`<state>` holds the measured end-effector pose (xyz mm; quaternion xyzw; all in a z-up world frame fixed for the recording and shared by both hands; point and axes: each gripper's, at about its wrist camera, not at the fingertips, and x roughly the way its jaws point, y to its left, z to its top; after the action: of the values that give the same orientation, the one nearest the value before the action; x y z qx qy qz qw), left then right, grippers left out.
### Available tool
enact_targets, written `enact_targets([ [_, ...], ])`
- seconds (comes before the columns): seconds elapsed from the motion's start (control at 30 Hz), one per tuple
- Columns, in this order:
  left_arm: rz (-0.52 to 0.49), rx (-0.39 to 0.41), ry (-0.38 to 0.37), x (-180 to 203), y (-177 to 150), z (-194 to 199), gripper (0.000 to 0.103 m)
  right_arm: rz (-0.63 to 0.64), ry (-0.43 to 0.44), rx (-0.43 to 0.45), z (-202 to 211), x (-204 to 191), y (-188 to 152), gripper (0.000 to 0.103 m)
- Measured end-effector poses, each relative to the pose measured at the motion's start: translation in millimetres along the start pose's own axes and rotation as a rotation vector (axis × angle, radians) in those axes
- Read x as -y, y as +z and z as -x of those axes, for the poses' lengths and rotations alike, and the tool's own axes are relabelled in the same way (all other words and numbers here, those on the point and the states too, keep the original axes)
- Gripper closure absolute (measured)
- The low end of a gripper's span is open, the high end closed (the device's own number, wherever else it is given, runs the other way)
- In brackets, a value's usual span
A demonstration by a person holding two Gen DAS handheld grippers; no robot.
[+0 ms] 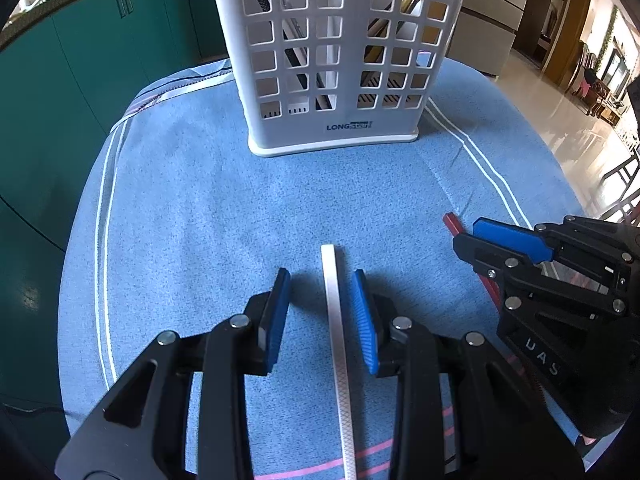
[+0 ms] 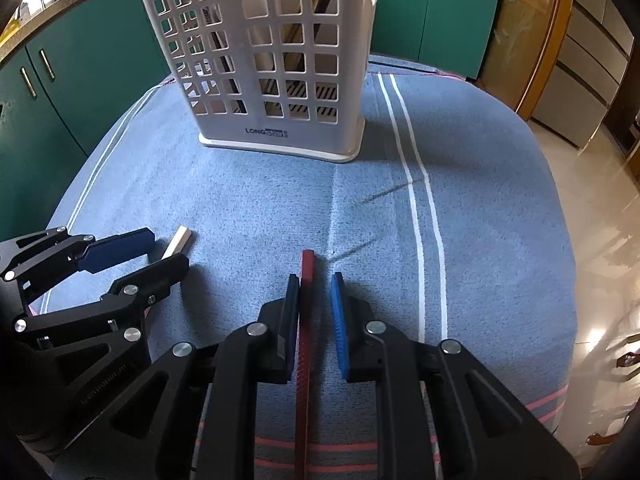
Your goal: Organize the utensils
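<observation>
Both hands are at the pick-up step, in front of the white caddy (image 1: 332, 60). The left gripper (image 1: 322, 316) straddles the white chopstick (image 1: 336, 336), fingers spread, not pinching. The right gripper (image 2: 316, 320) brackets the red chopstick (image 2: 305, 344); its left pad seems to touch, the right stands clear. Next, I judge: close, lift, drop into the caddy.
</observation>
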<state>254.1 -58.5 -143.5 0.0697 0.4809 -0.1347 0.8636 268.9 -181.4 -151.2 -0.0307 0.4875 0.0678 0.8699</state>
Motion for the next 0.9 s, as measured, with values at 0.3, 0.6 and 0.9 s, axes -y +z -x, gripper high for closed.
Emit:
enact_targets([
  [0.3, 0.047, 0.034, -0.027, -10.4, 1.4, 7.2, 0.097, -0.005, 0.066, 0.019, 13.5, 1.5, -5.4, 0.096],
  [0.6, 0.097, 0.276, -0.082, -37.3, 21.8, 113.0, 0.097, -0.04, 0.117, 0.259, 128.1, 20.5, 2.9, 0.096],
  [0.9, 0.107, 0.544, -0.121, -53.7, 42.5, 220.2, 0.097, -0.002, 0.131, 0.507, 230.4, 18.0, 19.5, 0.096],
])
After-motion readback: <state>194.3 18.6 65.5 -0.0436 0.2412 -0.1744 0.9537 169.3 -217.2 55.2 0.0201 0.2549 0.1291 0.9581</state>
